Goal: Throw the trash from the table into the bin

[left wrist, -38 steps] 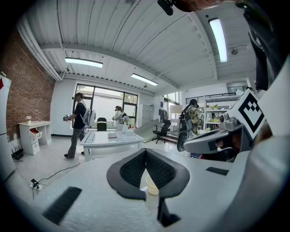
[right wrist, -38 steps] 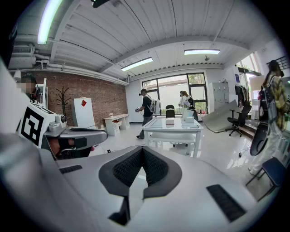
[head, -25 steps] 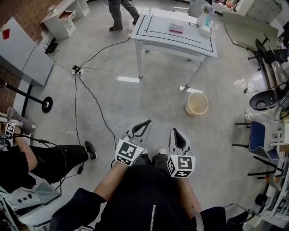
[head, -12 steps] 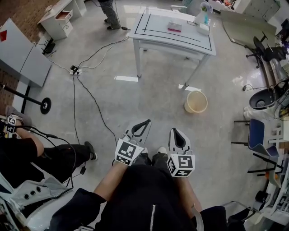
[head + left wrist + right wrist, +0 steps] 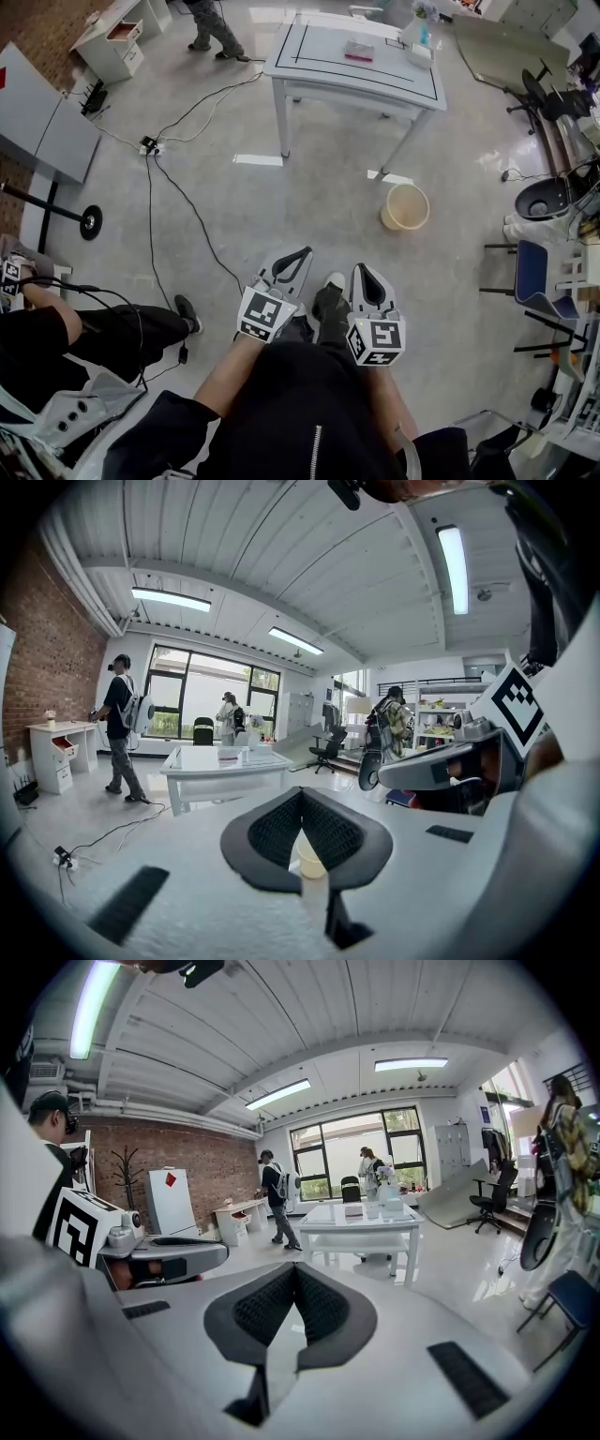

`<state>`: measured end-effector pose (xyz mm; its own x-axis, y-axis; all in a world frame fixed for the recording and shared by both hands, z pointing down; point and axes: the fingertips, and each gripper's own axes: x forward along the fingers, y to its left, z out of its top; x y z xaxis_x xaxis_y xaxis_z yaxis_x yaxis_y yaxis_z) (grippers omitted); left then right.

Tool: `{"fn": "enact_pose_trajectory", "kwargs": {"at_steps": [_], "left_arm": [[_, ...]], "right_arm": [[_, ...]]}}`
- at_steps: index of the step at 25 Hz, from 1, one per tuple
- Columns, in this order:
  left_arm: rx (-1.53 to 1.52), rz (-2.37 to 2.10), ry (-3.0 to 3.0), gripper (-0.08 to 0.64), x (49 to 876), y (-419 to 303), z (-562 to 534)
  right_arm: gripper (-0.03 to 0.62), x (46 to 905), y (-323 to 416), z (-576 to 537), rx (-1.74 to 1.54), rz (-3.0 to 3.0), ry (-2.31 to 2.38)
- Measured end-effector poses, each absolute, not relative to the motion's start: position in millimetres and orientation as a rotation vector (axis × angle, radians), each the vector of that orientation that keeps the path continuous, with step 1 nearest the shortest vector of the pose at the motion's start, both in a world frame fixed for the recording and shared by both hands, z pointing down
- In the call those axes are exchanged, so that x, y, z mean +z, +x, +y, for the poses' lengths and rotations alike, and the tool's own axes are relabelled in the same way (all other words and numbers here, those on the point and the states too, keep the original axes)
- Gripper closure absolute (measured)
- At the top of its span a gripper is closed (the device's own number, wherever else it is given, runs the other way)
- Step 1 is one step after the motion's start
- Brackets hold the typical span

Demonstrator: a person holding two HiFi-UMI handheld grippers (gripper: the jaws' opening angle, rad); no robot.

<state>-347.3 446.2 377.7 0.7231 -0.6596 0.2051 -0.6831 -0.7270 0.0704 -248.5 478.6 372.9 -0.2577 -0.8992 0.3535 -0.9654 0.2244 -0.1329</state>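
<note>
A white table (image 5: 309, 67) with a black outline stands far ahead across the floor. A flat pink item (image 5: 359, 51) lies on it, with a blue-topped bottle and a white box (image 5: 419, 45) at its right end. The beige bin (image 5: 406, 206) stands on the floor by the table's right leg. My left gripper (image 5: 306, 252) and right gripper (image 5: 367, 271) are held side by side close to my body, both shut and holding nothing. In the left gripper view the bin (image 5: 309, 860) shows below the closed tips and the table (image 5: 225, 761) beyond. The right gripper view shows the table (image 5: 361, 1215) ahead.
Black cables (image 5: 183, 192) and a power strip (image 5: 148, 145) cross the floor at left. A seated person (image 5: 56, 328) is at the left edge, another person (image 5: 211, 23) walks beyond the table. A blue chair (image 5: 534, 277) and black office chairs stand at right, a white cabinet (image 5: 117, 37) at top left.
The table and bin have slid slightly in the view, and my shoe has come forward between the grippers. The walking person has moved left. Both grippers keep their places.
</note>
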Motion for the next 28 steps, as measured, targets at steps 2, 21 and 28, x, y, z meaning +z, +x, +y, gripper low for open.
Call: {"fn": "enact_pose_trajectory", "kwargs": {"at_steps": [2,21,28], "left_arm": [[0.247,-1.089,2.785,0.552,378,-346,442],[0.254,-1.102,2.772,0.552,384,-327,369],[0.267,-1.098,2.766,0.552,383,-304,310]], "right_arm": [[0.583,372,-246,475,0.481,-2.292,1.781],[0.583,388,-233,398,0.533,-2.299,1.754],[0.583,391,-215,342,0.559,-2.309,1.737]]}}
